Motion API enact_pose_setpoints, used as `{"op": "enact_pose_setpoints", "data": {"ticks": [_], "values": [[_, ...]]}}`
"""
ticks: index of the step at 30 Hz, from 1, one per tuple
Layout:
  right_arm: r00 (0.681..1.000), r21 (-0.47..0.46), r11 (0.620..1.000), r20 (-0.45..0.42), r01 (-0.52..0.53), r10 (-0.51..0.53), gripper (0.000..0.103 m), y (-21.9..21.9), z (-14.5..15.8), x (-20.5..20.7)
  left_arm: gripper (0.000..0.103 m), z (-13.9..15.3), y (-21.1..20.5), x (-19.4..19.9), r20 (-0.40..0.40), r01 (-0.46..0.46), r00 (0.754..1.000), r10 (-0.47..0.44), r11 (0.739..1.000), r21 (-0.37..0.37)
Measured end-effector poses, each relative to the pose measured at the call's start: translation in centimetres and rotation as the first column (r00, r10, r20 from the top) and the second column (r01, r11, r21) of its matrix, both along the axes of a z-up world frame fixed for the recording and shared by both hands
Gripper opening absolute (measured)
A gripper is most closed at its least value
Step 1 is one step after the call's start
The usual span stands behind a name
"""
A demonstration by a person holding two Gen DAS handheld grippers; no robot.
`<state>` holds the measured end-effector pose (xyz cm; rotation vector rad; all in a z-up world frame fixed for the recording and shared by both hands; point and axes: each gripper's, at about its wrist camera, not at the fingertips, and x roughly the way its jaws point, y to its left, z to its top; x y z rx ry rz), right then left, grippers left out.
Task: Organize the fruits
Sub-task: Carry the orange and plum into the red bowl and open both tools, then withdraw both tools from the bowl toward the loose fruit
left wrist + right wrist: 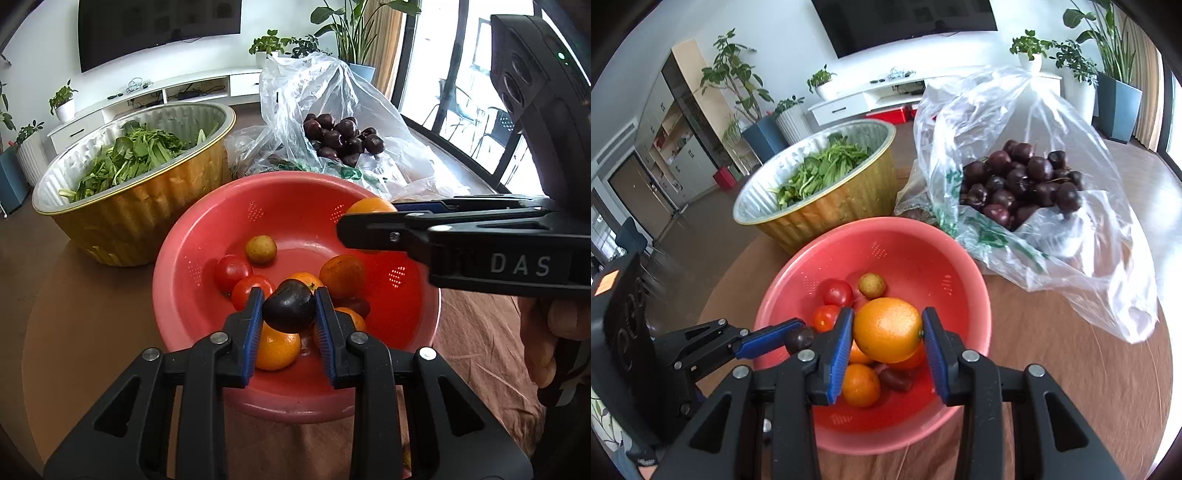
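- The left gripper [289,308] is closed narrowly on a dark plum [289,305], its blue pads pressing the fruit on both sides; the plum hangs above the inside of the red colander [207,236].
- The right gripper [887,330] clamps an orange [887,329] between its blue pads, at a wider setting than the left, and holds it over the same colander.
- In the left wrist view the right gripper reaches in from the right edge, level with the colander's far rim, and the orange shows just behind its fingers.
- In the right wrist view the left gripper comes in from the left, the plum at its tips near the colander's left rim.
- Loose in the colander lie two red tomatoes [232,272], a small yellow-green fruit [261,249], several more oranges [342,276] and another dark fruit, partly hidden.
- The colander stands at the near edge of the bench [1052,354], which carries a brownish cloth.
- Behind it on the left stands a gold foil basin [140,210] of leafy greens [129,155].
- Behind it on the right lies a clear plastic bag [1071,236], open, with a heap of dark plums [1019,184] inside.
- A hand [546,339] grips the right gripper's handle at the right edge of the left wrist view.
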<state>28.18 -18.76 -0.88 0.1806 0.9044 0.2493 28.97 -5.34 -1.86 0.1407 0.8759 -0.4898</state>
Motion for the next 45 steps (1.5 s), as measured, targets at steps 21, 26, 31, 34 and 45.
{"op": "enact_pose_setpoints", "data": {"ticks": [21,26,31,34,45], "values": [[0.998,-0.183,0.981,-0.05,-0.057,0.049,0.041,2.9,-3.2,3.1,0.027,-1.5,-0.5,0.4,0.009,0.008,1.0,-0.009,1.0,0.028],[0.997,-0.199,0.978,-0.054,-0.066,0.056,0.045,3.1,-3.2,3.0,0.028,-1.5,-0.3,0.4,0.008,0.015,1.0,-0.015,1.0,0.027],[0.998,-0.193,0.98,-0.055,-0.053,0.043,0.051,3.2,-3.4,3.4,0.063,-1.4,-0.3,0.1,0.019,0.011,1.0,-0.012,0.999,0.03],[0.998,-0.189,0.981,-0.049,-0.053,0.045,0.051,2.9,-3.3,2.9,0.063,-1.3,-0.1,0.1,0.011,0.009,1.0,-0.009,1.0,0.023],[0.995,-0.035,0.999,0.096,-0.006,0.009,0.069,-0.4,1.7,-3.9,0.097,2.2,3.0,-4.3,0.08,-0.03,0.996,0.034,0.998,-0.059]]}}
